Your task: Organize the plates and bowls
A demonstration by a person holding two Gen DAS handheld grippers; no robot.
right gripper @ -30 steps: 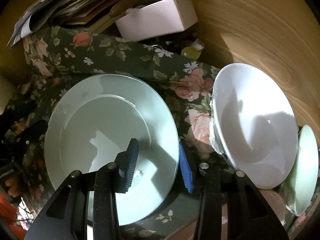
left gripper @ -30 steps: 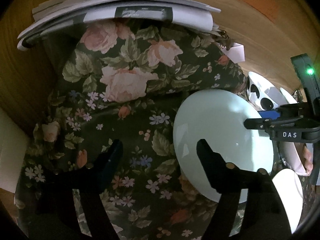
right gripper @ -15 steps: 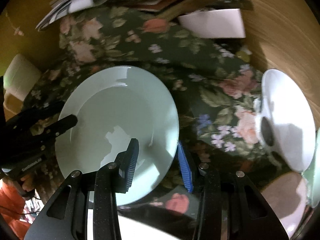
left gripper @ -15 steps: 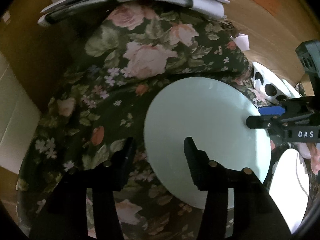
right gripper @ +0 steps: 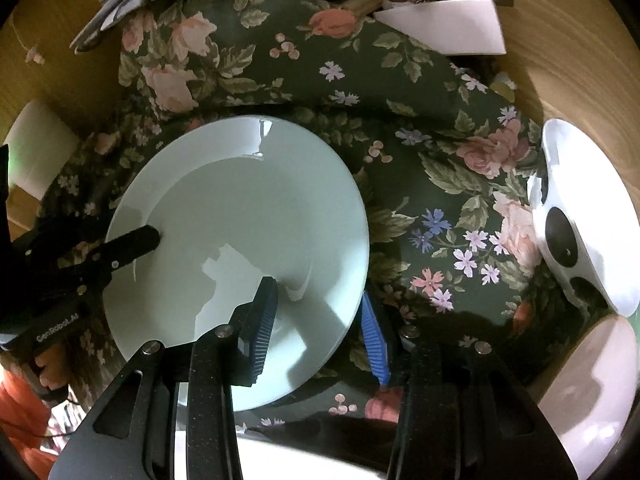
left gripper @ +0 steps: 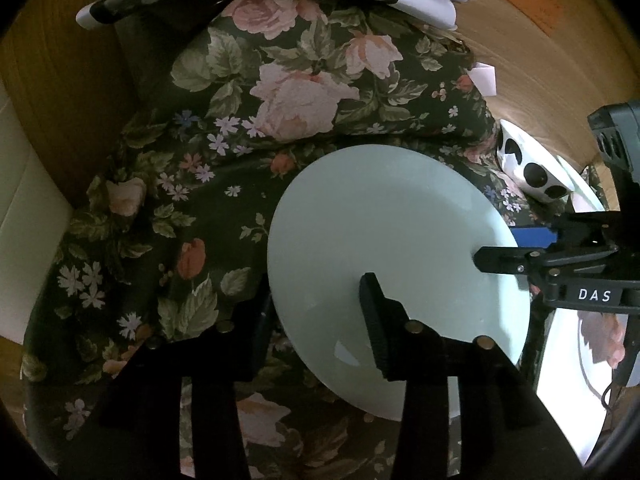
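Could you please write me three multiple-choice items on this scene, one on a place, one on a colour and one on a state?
1. What lies under the pale green round plate?
A. bare wooden board
B. white box
C. dark floral cloth

2. What colour is the ribbed pad on the finger of the right gripper that stands outside the plate's rim?
A. blue
B. red
C. yellow

3. How does the right gripper stand to the plate?
A. well clear of it, off to one side
B. astride its rim
C. closed and empty above its middle

Answers:
1 C: flowers and leaves of the cloth show all round the plate.
2 A: the pad beside the rim is plainly blue.
3 B: one finger lies over the plate's face and the blue-padded one lies beyond the rim.
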